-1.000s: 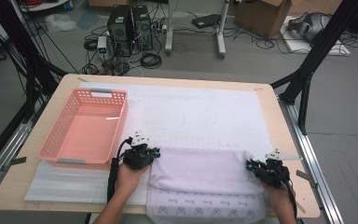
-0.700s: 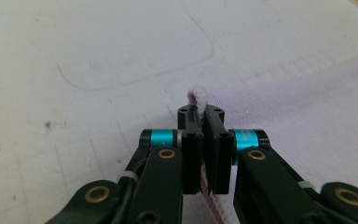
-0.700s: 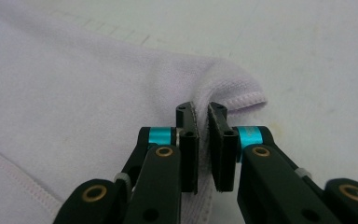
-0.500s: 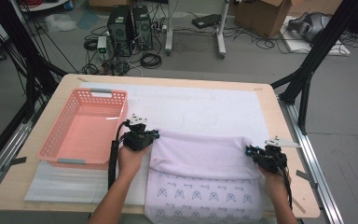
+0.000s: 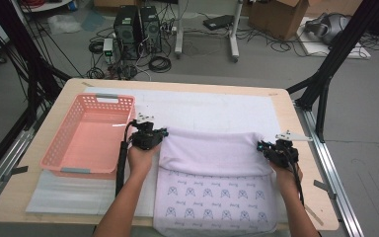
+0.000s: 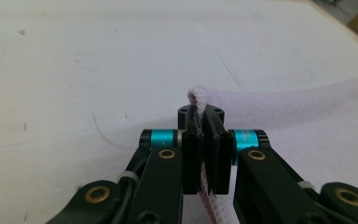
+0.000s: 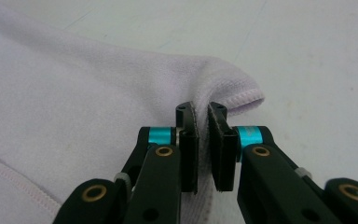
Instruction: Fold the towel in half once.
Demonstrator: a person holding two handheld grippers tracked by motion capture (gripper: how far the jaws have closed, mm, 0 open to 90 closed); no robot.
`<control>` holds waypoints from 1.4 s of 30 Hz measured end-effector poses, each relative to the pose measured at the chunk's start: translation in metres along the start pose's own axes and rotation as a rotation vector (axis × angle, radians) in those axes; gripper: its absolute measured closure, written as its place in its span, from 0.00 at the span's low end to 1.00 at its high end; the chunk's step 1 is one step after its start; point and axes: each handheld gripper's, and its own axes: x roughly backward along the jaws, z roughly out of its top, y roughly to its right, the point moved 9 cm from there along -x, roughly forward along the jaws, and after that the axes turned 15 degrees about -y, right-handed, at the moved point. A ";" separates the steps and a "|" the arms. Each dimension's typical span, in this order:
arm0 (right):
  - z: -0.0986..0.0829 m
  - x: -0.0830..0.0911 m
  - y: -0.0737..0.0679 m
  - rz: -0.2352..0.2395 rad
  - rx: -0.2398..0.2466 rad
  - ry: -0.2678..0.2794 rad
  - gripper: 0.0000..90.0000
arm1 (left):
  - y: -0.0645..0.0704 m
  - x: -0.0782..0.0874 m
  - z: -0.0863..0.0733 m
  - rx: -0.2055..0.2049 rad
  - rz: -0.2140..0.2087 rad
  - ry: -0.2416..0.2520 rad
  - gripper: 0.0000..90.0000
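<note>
A lilac towel (image 5: 212,158) lies on the white mat, its near part showing a printed pattern (image 5: 212,205). Its plain side is folded over toward the far side. My left gripper (image 5: 159,134) is shut on the fold's left corner. In the left gripper view, the towel edge (image 6: 197,95) pokes up between the closed jaws of that gripper (image 6: 204,112). My right gripper (image 5: 262,147) is shut on the right corner. In the right gripper view the hemmed corner (image 7: 242,95) curls just past this gripper (image 7: 200,109), with cloth pinched between the pads.
An empty pink basket (image 5: 91,136) stands close to the left of the left gripper. A white mat (image 5: 212,111) covers the wooden table (image 5: 296,123) beyond the towel. A clear plastic sheet (image 5: 74,190) lies near the front left edge.
Both grippers have moved away from the person, carrying the towel's edge farther up the table. The folded plain part now covers more and the patterned strip is wider.
</note>
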 end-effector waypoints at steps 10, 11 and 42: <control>0.032 -0.018 0.015 -0.015 -0.030 0.005 0.93 | -0.015 -0.015 0.031 0.052 0.026 0.022 0.95; 0.035 -0.020 0.016 -0.013 -0.034 0.007 0.93 | -0.017 -0.017 0.033 0.052 0.030 0.023 0.95; 0.031 0.003 0.019 0.040 -0.010 -0.044 0.61 | 0.021 -0.002 0.001 -0.132 -0.099 -0.023 0.57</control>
